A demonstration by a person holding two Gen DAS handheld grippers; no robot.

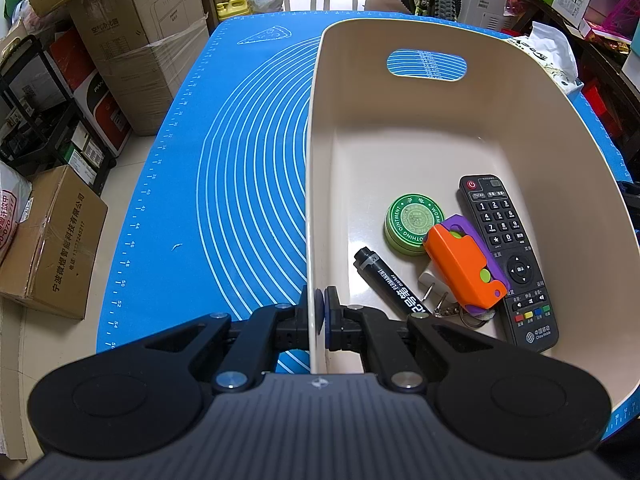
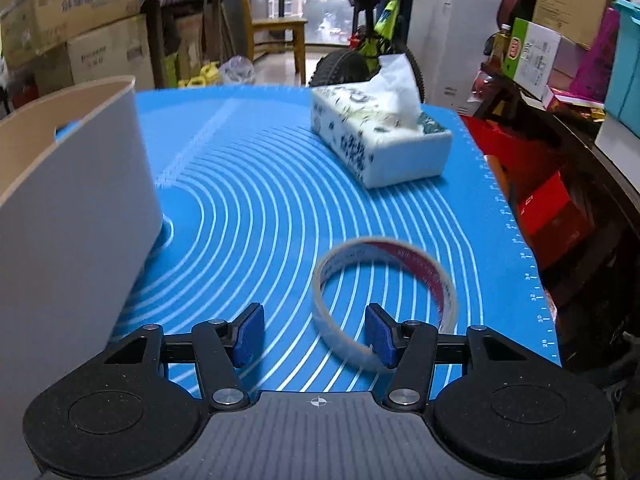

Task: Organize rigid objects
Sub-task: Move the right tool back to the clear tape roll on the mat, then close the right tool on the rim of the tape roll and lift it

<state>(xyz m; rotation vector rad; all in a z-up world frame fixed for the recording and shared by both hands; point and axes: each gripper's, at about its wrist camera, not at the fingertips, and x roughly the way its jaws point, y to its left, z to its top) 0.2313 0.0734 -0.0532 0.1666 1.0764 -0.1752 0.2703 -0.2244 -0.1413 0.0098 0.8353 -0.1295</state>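
Note:
A beige plastic bin (image 1: 320, 92) stands on the blue mat, and my left gripper (image 1: 320, 312) is shut on its left wall near the front. Inside lie a black remote (image 1: 505, 256), a green ointment tin (image 1: 414, 222), an orange and purple toy (image 1: 464, 266), a black permanent marker (image 1: 386, 280) and a key ring (image 1: 448, 310). In the right wrist view the bin (image 2: 80, 184) rises at the left. A tape roll (image 2: 386, 280) lies flat on the mat. My right gripper (image 2: 318, 334) is open; the roll's near left rim passes between its pads, untouched.
A tissue box (image 2: 380, 136) sits on the mat's far right part. The blue mat (image 1: 224, 184) ends at table edges on both sides. Cardboard boxes (image 1: 132, 40), a bicycle (image 2: 372, 36) and shelves with goods (image 2: 560, 80) surround the table.

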